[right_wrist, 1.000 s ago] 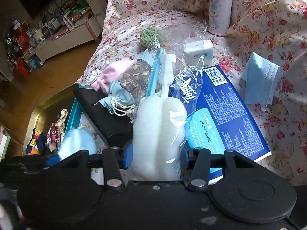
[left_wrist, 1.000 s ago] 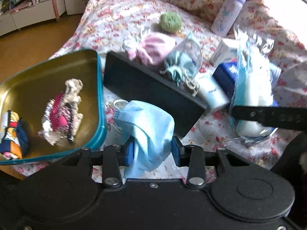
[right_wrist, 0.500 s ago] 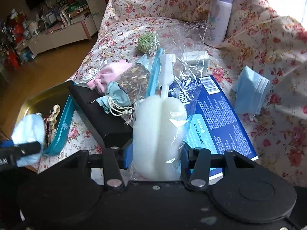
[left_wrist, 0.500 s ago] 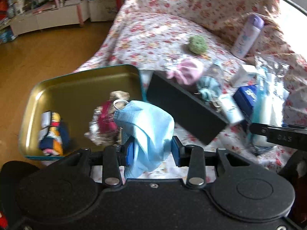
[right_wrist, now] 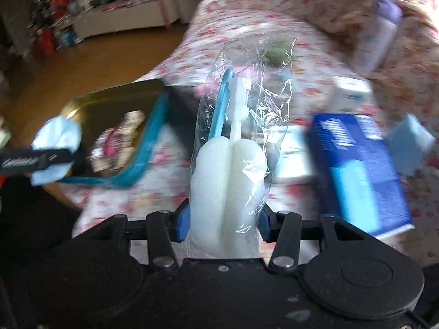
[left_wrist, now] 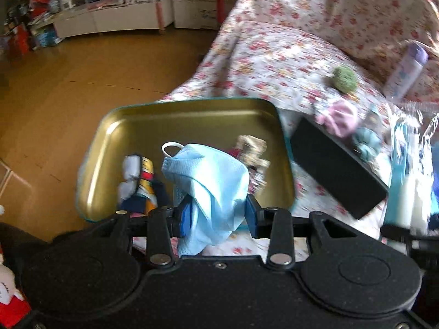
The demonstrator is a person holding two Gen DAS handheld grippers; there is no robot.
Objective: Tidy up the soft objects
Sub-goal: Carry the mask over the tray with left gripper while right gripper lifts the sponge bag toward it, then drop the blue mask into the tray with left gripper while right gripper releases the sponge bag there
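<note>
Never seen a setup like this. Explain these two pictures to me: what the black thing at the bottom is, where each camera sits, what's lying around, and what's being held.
No robot here: a person carries a hand-held two-finger gripper in each hand, with a wide-angle camera on each looking forward along its fingers. The black shape at the bottom of each picture is that tool's body.

In the left view, the left gripper is shut on a light blue face mask, over a gold tin that has a few small items in it.

In the right view, the right gripper is shut on a white sponge brush in clear wrap.

All this is over a flowered cloth. On it lie a black box, a blue carton, a green ball and a purple bottle.
</note>
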